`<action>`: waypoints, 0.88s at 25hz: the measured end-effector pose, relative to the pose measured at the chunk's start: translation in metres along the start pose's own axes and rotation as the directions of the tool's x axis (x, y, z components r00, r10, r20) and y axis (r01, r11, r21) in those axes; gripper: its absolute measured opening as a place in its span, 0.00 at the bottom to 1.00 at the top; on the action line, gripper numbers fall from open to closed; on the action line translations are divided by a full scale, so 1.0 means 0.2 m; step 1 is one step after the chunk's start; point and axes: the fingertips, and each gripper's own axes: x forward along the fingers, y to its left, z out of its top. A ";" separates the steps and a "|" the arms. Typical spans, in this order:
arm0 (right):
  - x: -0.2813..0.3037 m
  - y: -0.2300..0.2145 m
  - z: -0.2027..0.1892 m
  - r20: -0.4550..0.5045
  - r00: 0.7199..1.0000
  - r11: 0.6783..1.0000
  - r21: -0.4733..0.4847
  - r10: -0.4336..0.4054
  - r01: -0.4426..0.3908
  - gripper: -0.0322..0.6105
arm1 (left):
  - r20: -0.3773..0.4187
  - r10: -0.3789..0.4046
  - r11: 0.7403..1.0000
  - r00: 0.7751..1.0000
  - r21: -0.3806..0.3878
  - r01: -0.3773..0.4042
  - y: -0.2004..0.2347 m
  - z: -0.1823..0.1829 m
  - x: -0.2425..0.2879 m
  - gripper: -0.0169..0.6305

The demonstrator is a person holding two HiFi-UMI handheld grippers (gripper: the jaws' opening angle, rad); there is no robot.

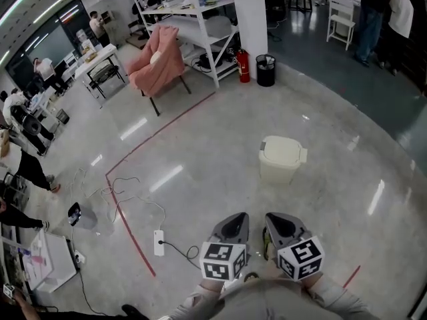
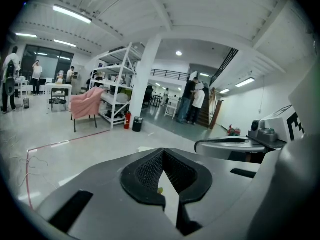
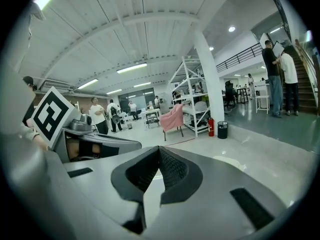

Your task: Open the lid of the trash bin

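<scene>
Nearest the body, at the bottom of the head view, we see the grey left gripper (image 1: 235, 220) and the grey right gripper (image 1: 277, 219) held side by side above the glossy grey floor (image 1: 200, 145), each carrying its marker cube. Each gripper's own view shows its ribbed black jaws meeting at the tips with nothing between them. To their left lie a white power strip (image 1: 159, 242) and a red tape line (image 1: 130, 229). Ahead of the right gripper and well apart from it stands the cream plastic trash bin (image 1: 280, 159), upright, its lid down. Farther off we note a black round bin (image 1: 265, 70), a red fire extinguisher (image 1: 243, 65) beside a white pillar (image 1: 248, 19), and a pink draped chair (image 1: 159, 62).
</scene>
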 end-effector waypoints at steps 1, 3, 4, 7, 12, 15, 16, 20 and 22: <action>0.03 -0.03 0.02 -0.001 1.000 1.000 -0.004 0.003 -0.003 0.06 | -0.002 0.001 1.000 1.000 -0.002 -0.001 0.01 0.02 0.04 0.03; 0.08 -0.08 0.07 0.000 1.000 1.000 -0.010 0.008 -0.008 0.06 | -0.002 0.003 1.000 1.000 -0.003 -0.003 0.03 0.07 0.10 0.03; 0.10 -0.11 0.10 0.000 1.000 1.000 -0.013 0.010 -0.010 0.06 | -0.001 0.005 1.000 1.000 -0.002 -0.005 0.04 0.10 0.13 0.03; 0.16 -0.21 0.16 -0.001 1.000 1.000 -0.019 0.016 -0.016 0.06 | 0.002 0.011 1.000 1.000 -0.009 -0.011 0.06 0.18 0.24 0.03; 0.24 -0.39 0.24 0.001 1.000 1.000 -0.020 0.017 -0.017 0.06 | -0.003 0.021 1.000 1.000 -0.021 -0.021 0.08 0.27 0.43 0.03; 0.29 -0.51 0.27 -0.004 1.000 1.000 -0.015 0.017 -0.017 0.06 | -0.011 0.024 0.999 1.000 -0.031 -0.024 0.09 0.32 0.55 0.03; 0.30 -0.55 0.28 -0.008 1.000 1.000 -0.013 0.017 -0.018 0.06 | -0.012 0.025 0.999 1.000 -0.032 -0.025 0.09 0.34 0.59 0.03; 0.37 -0.69 0.29 -0.021 1.000 1.000 -0.007 0.024 -0.024 0.06 | -0.025 0.029 0.999 0.999 -0.031 -0.030 0.10 0.38 0.75 0.03; 0.41 -0.75 0.29 -0.029 0.999 1.000 -0.006 0.030 -0.030 0.06 | -0.044 0.036 0.999 0.998 -0.035 -0.038 0.12 0.38 0.83 0.03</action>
